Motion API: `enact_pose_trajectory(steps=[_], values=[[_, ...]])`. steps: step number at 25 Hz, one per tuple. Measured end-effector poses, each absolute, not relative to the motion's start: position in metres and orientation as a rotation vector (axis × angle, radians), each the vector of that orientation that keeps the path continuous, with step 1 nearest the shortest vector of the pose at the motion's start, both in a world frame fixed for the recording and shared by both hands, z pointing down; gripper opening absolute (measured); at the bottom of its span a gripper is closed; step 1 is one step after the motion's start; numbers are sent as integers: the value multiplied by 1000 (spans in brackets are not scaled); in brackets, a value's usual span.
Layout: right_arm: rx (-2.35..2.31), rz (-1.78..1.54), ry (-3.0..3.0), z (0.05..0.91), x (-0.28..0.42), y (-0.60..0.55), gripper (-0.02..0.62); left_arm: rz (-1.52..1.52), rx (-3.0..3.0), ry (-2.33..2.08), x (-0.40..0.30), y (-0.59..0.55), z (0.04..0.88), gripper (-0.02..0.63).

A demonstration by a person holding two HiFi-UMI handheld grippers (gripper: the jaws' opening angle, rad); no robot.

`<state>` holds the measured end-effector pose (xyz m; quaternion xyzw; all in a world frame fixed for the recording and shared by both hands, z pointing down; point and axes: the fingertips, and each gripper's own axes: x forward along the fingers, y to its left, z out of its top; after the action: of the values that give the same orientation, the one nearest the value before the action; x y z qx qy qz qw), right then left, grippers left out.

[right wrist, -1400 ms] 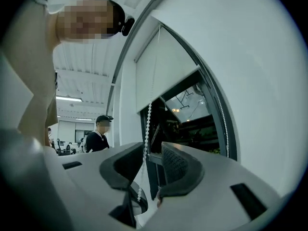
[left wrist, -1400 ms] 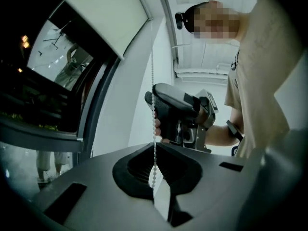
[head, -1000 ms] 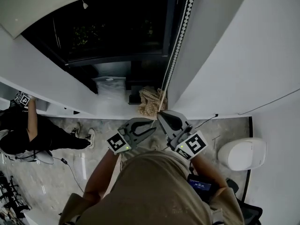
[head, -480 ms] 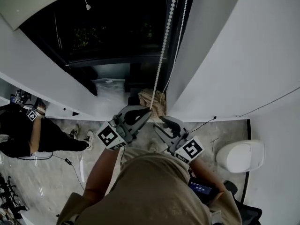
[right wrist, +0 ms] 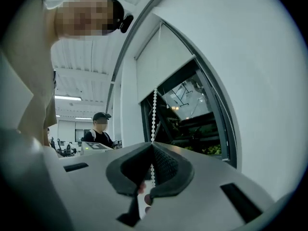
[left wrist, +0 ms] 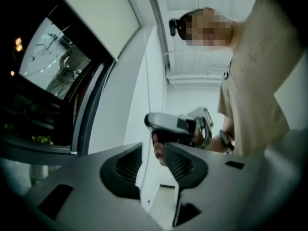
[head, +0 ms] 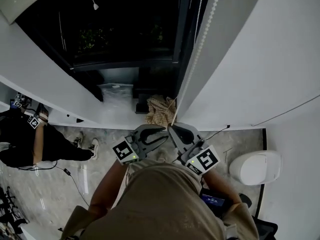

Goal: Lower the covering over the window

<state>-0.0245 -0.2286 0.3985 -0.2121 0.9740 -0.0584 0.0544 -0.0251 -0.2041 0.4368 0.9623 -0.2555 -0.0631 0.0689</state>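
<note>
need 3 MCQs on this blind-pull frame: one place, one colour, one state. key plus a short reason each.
1. The white bead chain hangs:
A) left of the dark window
B) at the window's right edge, beside the white wall
C) across the middle of the glass

2. The crumpled bundle below the chain is:
A) tan
B) blue
C) red

3. The right claw is:
A) wide open and empty
B) shut on the chain
C) holding a cup

Key:
1 B: the head view shows it running down next to the wall.
2 A: it reads tan in the head view.
3 B: the right gripper view shows the beads entering its closed jaws, which have just been closing.
</note>
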Motion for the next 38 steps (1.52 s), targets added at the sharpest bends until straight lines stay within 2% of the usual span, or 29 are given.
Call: enact_pose_trajectory(steps=[1,2,6,7,8,9,10,13,15,16,20,21,23,26,28,31,33,34,35,36,38], values=[[-637,-210,2981,410,-26,-228,8,-267,2895,-757,-34,-205,427,186],[-630,-245,3019,426,-27,-227,8,-338,2898,-759,-41,-207,415,206],[-581,-303,3099,455,-31,-218,8,-402,2958,-782,-33,-223,369,204],[-563,-283,3107,452,-35,-216,8,-369,2970,-792,-28,-228,365,201],[-547,-265,3117,452,-40,-215,8,-331,2973,-805,-25,-232,366,170],[-536,-250,3125,452,-43,-214,8,-306,2969,-820,-23,-234,369,42],[-531,-232,3128,453,-43,-213,8,-301,2960,-837,-24,-236,372,26],[-541,-173,3032,432,-22,-219,19,-246,2952,-929,-32,-241,390,17],[-574,-196,2922,410,-8,-228,97,-143,2929,-954,-35,-241,419,17],[-587,-194,2900,401,-6,-232,100,-89,2921,-940,-33,-238,439,17],[-595,-126,2936,390,-18,-240,100,-46,2875,-827,-8,-215,485,15],[-603,-116,2947,391,-20,-241,89,-60,2871,-823,-5,-213,487,17],[-610,-125,2952,392,-22,-243,12,-62,2869,-824,-4,-214,484,15],[-603,-199,2942,397,-25,-244,8,-94,2877,-784,-17,-212,474,17],[-597,-251,2991,417,-28,-242,6,-242,2858,-818,-43,-219,452,175],[-551,-331,3106,458,-33,-228,6,-437,2877,-837,-56,-233,391,183],[-517,-343,3124,465,-38,-222,6,-393,2955,-785,-38,-237,366,183],[-506,-332,3132,465,-42,-220,6,-337,2979,-781,-30,-239,362,181],[-497,-318,3143,464,-45,-219,6,-292,2984,-797,-24,-241,362,126],[-491,-303,3152,464,-45,-217,8,-279,2974,-822,-21,-243,363,28],[-486,-261,3134,456,-41,-216,8,-299,2968,-874,-25,-245,369,25]])
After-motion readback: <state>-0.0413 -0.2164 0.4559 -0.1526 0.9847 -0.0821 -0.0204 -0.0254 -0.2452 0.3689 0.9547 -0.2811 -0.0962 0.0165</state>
